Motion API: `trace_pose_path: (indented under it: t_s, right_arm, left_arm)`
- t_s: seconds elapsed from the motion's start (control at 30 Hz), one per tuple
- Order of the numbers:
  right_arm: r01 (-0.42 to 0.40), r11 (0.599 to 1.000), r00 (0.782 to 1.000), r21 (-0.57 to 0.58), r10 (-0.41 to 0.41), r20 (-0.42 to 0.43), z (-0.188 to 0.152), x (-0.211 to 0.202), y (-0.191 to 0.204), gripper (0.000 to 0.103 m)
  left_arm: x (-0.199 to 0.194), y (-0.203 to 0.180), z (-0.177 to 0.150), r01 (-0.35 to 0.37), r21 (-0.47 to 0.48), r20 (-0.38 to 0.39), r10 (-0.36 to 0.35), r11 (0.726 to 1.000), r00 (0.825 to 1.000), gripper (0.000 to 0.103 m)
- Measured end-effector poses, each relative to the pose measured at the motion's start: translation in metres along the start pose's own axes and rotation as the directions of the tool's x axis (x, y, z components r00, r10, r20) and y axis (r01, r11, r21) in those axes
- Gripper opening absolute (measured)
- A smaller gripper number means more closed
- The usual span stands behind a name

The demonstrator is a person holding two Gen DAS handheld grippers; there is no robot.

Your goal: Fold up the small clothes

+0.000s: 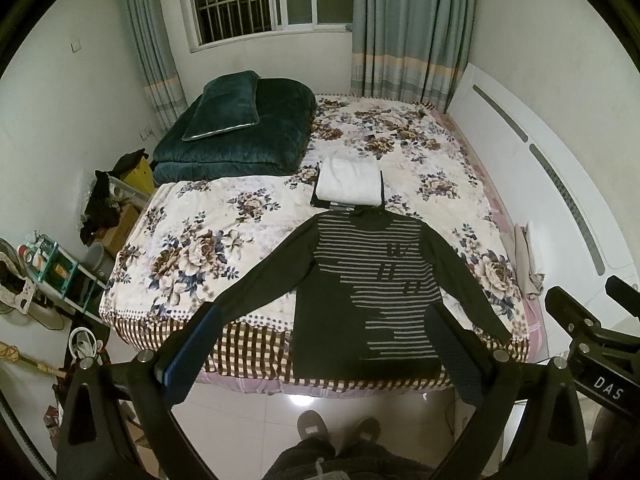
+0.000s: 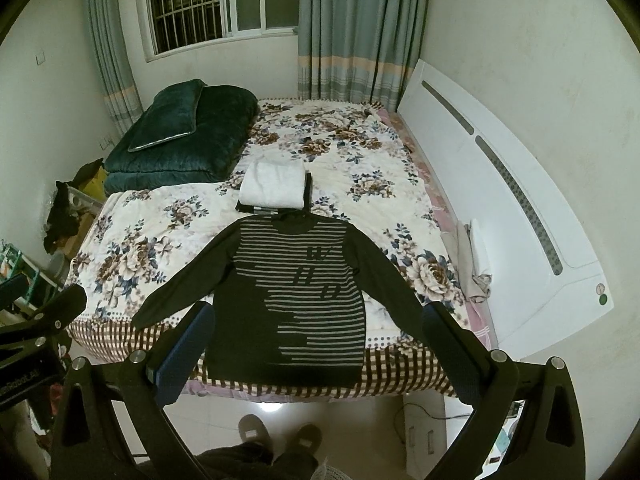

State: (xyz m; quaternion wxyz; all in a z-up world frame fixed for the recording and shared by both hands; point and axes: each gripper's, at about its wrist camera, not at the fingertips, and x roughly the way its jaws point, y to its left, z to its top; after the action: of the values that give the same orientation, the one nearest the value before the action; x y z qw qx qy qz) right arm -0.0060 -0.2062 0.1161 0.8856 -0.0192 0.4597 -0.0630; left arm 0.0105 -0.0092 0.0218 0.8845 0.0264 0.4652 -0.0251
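Observation:
A dark long-sleeved sweater with grey stripes (image 1: 360,284) lies flat and face up on the bed, sleeves spread, hem hanging over the near edge; it shows the same way in the right wrist view (image 2: 296,288). Behind its collar sits a folded white garment (image 1: 349,181) on a dark folded one, also in the right wrist view (image 2: 274,184). My left gripper (image 1: 324,344) is open and empty, held above the floor in front of the hem. My right gripper (image 2: 316,344) is open and empty, at the same height beside it.
The bed has a floral cover (image 1: 192,240) and a white headboard (image 1: 552,184) on the right. A folded dark green quilt with a pillow (image 1: 236,132) lies at the far left. Crumpled beige cloth (image 1: 524,264) lies by the headboard. Cluttered shelves (image 1: 60,276) stand left.

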Motion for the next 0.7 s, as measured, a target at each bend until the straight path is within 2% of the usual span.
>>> trace_pose_path:
  t_s: [0.23,0.37,0.53,0.63,0.7]
  right_arm:
    - [0.0,1.0,1.0,0.001,0.0,0.002,0.0,-0.001,0.001,0.103]
    - [-0.001,1.0,1.0,0.003,0.001,0.001,-0.001,0.0,0.001,0.103]
    - [-0.014,1.0,1.0,0.028,0.014,-0.013,0.001,0.003,0.007,0.103]
    - [-0.03,0.995,0.999,0.099,0.033,-0.027,-0.003,0.025,-0.002,0.103]
    - [-0.018,0.984,0.998,0.177,0.029,-0.058,-0.013,0.053,-0.012,0.103]
  left_arm:
    - [-0.003,-0.001,0.011,0.005,-0.004,0.004,-0.005,1.0,1.0,0.103]
    - [-0.003,0.0,0.005,0.004,-0.002,0.004,-0.004,1.0,1.0,0.103]
    - [0.004,0.005,0.02,0.004,0.006,0.02,-0.004,1.0,1.0,0.103]
    - [0.025,0.013,0.027,0.013,-0.001,0.077,-0.013,1.0,0.997,0.103]
    - [0.06,0.019,0.022,-0.002,0.024,0.096,0.0,1.0,0.995,0.103]
